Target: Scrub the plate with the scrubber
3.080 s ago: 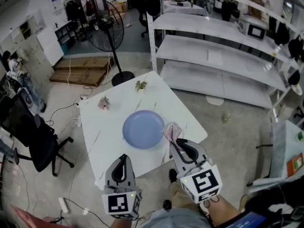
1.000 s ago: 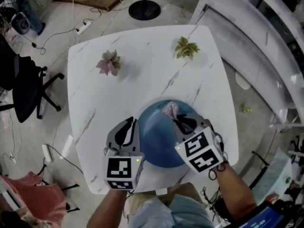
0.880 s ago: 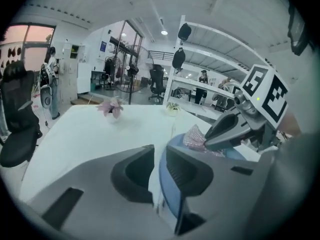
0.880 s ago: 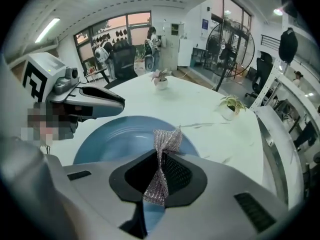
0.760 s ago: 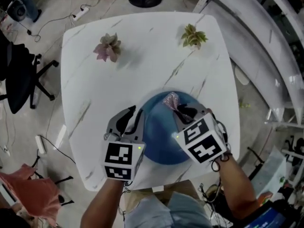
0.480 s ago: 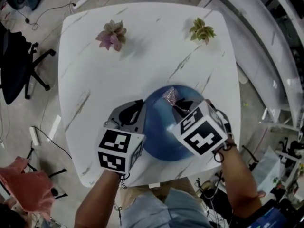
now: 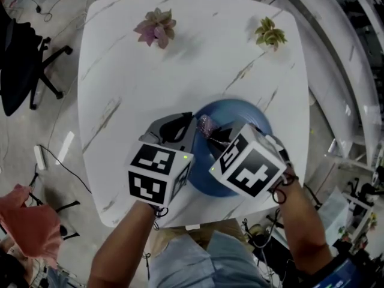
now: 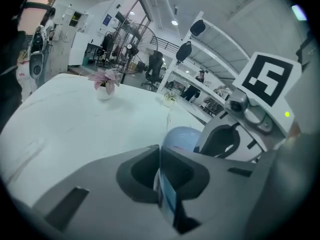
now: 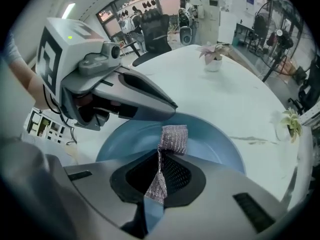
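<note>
Seen from the head view, the plate (image 7: 240,116) sits on the table (image 7: 132,71), toward the edge nearest the person. The left gripper (image 7: 183,129) meets the plate's left rim. The right gripper (image 7: 211,135) reaches in over it, with the scrubber (image 7: 204,123) at its tip.

In the left gripper view, the jaws are clamped tight on the plate's thin blue rim.

In the right gripper view, the jaws pinch the silvery scrubber. Its free end hangs over the plate's inside, just beside the left gripper.
</note>
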A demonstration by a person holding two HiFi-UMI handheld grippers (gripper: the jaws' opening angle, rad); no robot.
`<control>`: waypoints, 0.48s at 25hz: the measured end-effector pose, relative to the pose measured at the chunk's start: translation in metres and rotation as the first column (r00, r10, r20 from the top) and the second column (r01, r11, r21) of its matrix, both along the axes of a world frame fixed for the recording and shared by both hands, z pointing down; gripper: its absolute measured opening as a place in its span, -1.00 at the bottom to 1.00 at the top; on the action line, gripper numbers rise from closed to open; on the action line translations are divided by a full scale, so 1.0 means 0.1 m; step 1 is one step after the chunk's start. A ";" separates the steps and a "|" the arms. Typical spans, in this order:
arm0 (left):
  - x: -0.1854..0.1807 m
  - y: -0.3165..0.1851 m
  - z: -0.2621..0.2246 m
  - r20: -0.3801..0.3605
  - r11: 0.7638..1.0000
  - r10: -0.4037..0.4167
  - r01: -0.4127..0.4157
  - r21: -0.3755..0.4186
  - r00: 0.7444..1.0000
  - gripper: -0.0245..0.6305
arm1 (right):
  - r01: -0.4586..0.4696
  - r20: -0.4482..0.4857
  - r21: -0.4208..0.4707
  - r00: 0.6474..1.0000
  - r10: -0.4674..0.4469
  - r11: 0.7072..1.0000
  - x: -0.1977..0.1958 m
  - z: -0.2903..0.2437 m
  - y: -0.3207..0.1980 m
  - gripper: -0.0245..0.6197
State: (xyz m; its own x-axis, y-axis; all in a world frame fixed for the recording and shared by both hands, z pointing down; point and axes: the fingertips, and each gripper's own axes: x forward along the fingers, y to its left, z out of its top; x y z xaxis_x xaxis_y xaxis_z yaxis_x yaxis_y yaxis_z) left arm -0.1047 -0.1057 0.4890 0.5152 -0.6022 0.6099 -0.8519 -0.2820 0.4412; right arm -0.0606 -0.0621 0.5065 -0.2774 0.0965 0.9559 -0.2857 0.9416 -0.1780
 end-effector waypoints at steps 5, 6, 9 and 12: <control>-0.01 0.00 0.00 -0.039 1.000 -0.020 0.019 -0.023 0.999 -0.87 | 0.057 0.036 -0.047 0.998 -0.056 0.997 -0.06 -0.01 0.29 -0.80; -0.01 0.00 0.00 -0.039 0.999 -0.020 0.019 -0.025 0.999 -0.87 | 0.072 0.049 -0.055 0.996 -0.070 0.996 -0.08 -0.01 0.35 -0.80; -0.01 0.00 0.00 -0.028 0.999 -0.019 0.018 -0.028 0.999 -0.87 | 0.123 0.084 -0.060 0.989 -0.118 0.991 -0.13 -0.03 0.48 -0.80; -0.03 -0.03 0.01 0.004 1.000 -0.025 0.025 -0.013 1.000 -0.87 | 0.146 0.086 -0.079 0.986 -0.140 0.986 -0.13 -0.04 0.63 -0.80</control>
State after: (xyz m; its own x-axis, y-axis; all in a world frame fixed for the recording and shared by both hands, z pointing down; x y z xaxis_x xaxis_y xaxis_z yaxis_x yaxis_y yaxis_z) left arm -0.1077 -0.1085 0.4901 0.4976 -0.6068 0.6198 -0.8604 -0.2547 0.4414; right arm -0.0737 0.0006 0.5022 -0.3303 0.2201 0.9179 -0.1307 0.9524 -0.2755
